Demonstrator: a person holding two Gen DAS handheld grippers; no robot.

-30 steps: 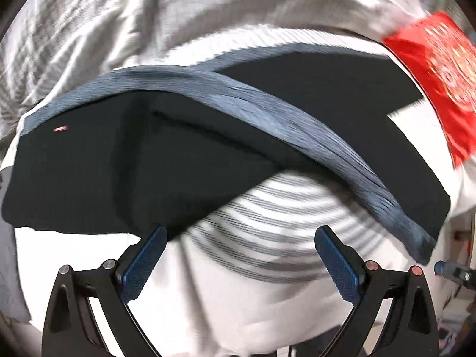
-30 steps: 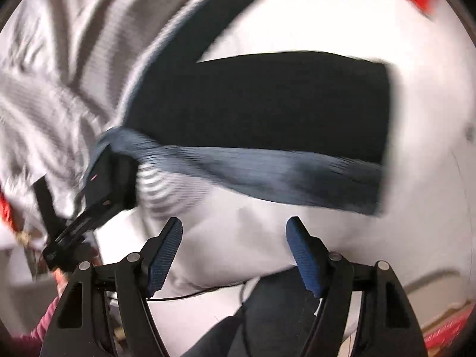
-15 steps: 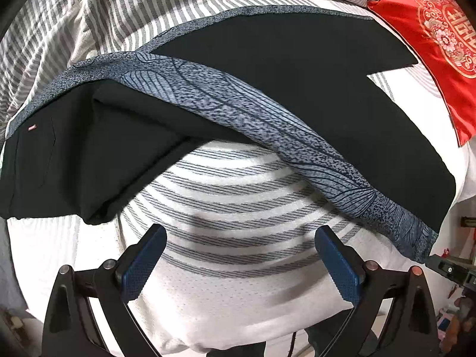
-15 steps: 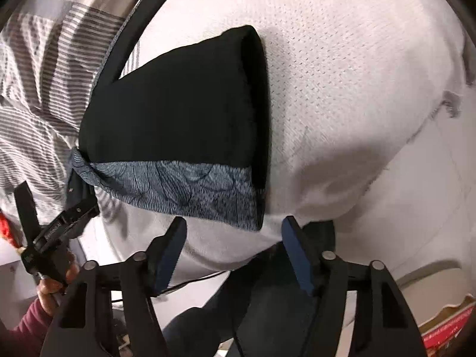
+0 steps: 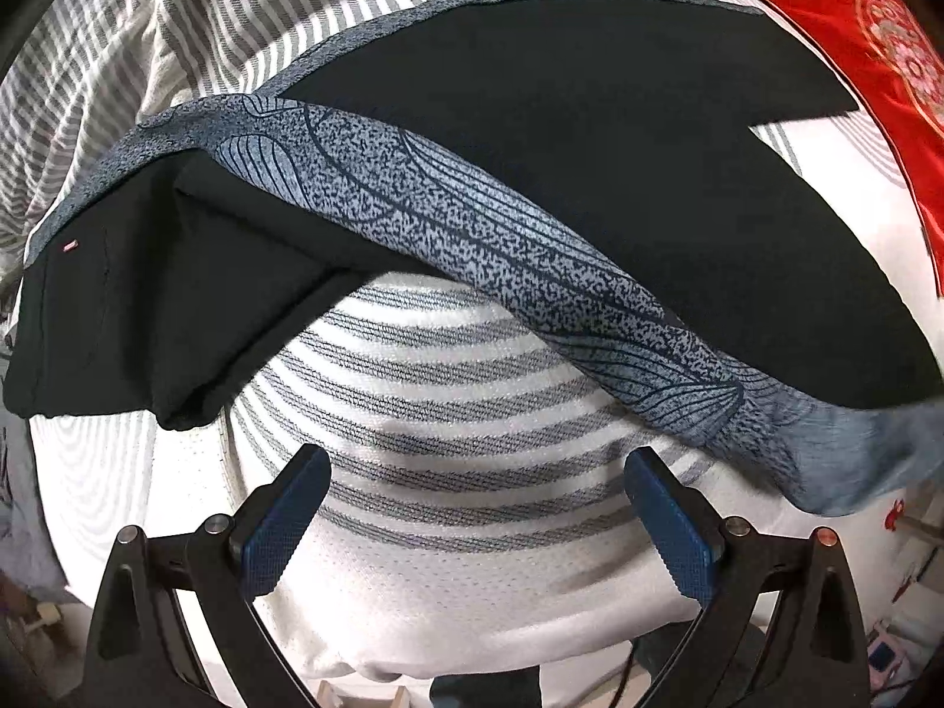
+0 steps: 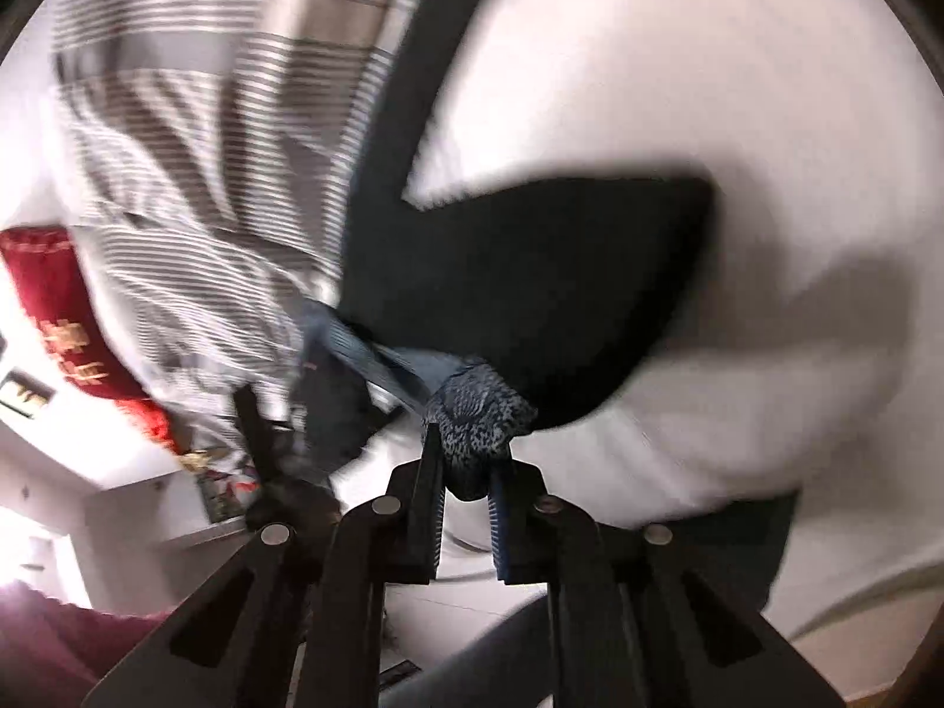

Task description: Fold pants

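Pants (image 5: 590, 177) lie spread on the bed (image 5: 472, 560), black with a blue-grey patterned side band (image 5: 472, 248). Left tool (image 5: 472, 519) is spread wide and holds nothing; the garment lies ahead of it, well apart, with bare mattress between its fingers. Right tool (image 6: 466, 489) is pressed together, pinching the patterned hem end of one leg (image 6: 478, 413). From that grip the leg runs away ahead and to the left across the bed; this view is motion-blurred. Judgement: the held leg's long axis governs the coming fold, and the right hand alone has control; the left is nearer the waist end. Small red tag (image 5: 69, 245) sits near the waist; no lettering legible. Red cushion (image 5: 873, 59), far right of the left tool, bears gold ornament, unreadable.
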